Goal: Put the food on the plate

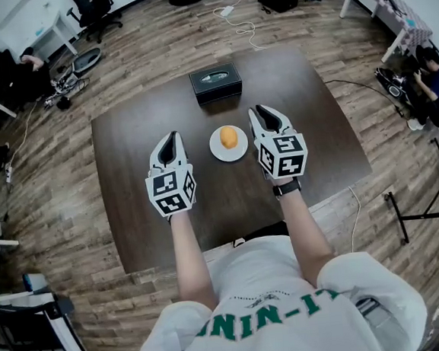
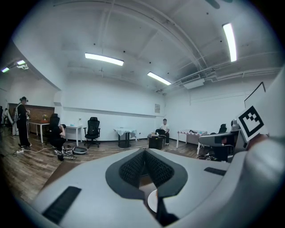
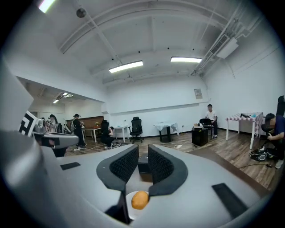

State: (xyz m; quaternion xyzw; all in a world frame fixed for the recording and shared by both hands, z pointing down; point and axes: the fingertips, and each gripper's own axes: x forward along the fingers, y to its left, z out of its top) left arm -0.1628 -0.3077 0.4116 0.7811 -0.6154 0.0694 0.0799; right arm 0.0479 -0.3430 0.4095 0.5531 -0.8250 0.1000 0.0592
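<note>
An orange piece of food (image 1: 229, 137) lies on a small white plate (image 1: 219, 151) in the middle of the dark table (image 1: 315, 132). My left gripper (image 1: 172, 137) hovers left of the plate, raised off the table, its jaw tips touching and nothing held. My right gripper (image 1: 264, 114) hovers just right of the plate. In the right gripper view its jaws (image 3: 143, 151) stand a narrow gap apart with nothing between them, and the food (image 3: 140, 200) on the plate (image 3: 128, 199) shows below. In the left gripper view the left gripper (image 2: 144, 153) is shut, with the plate's edge (image 2: 152, 201) below.
A black box (image 1: 215, 82) sits at the table's far side, also seen between the right jaws (image 3: 143, 164). A cable (image 1: 245, 29) runs over the wood floor beyond. Office chairs (image 1: 96, 10), desks and seated people (image 1: 433, 83) stand around the room.
</note>
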